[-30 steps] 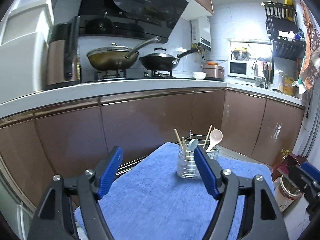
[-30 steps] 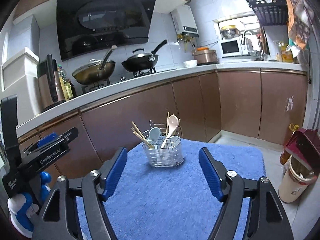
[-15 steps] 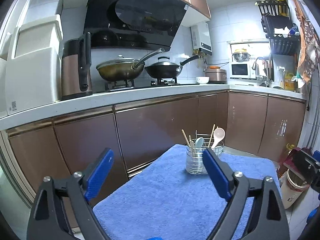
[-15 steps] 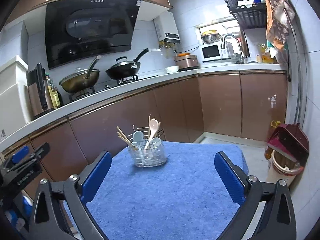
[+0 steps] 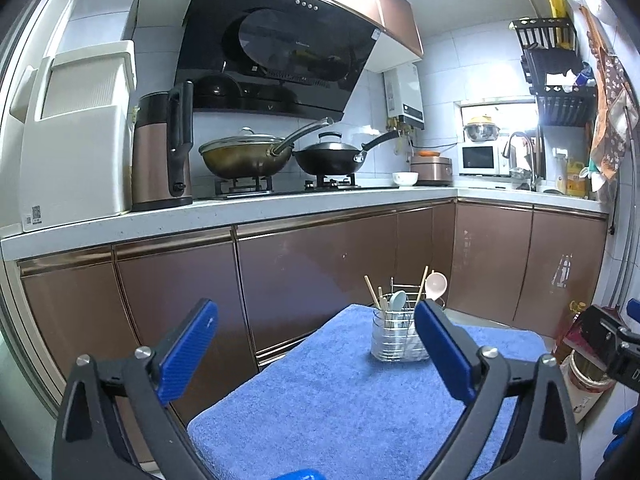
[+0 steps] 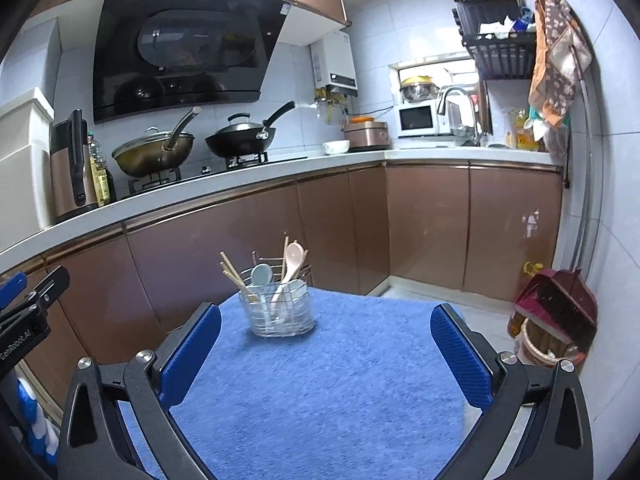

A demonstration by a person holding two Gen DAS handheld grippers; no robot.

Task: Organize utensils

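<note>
A clear wire-framed utensil holder (image 5: 396, 340) (image 6: 278, 312) stands on the far part of a blue towel (image 5: 340, 400) (image 6: 340, 380). Upright in it are a pink spoon (image 5: 436, 282) (image 6: 295, 252), a grey-blue spoon (image 5: 397, 300) (image 6: 262, 274) and wooden chopsticks (image 5: 372, 290) (image 6: 232, 270). My left gripper (image 5: 314, 312) hovers over the towel's near left edge, its jaws opening wide, with nothing between them. My right gripper (image 6: 326, 314) stands open and empty, well short of the holder.
Brown cabinets (image 5: 320, 264) under a white counter (image 5: 280, 204) run behind the towel. On the counter are two woks (image 5: 244, 156), a brown kettle (image 5: 162, 148) and a microwave (image 5: 482, 160). A red dustpan on a bin (image 6: 552, 312) stands on the floor at right.
Both grippers' jaws have spread much wider. Both have drawn back from the holder, which looks smaller and farther. The utensils stay in the holder.
</note>
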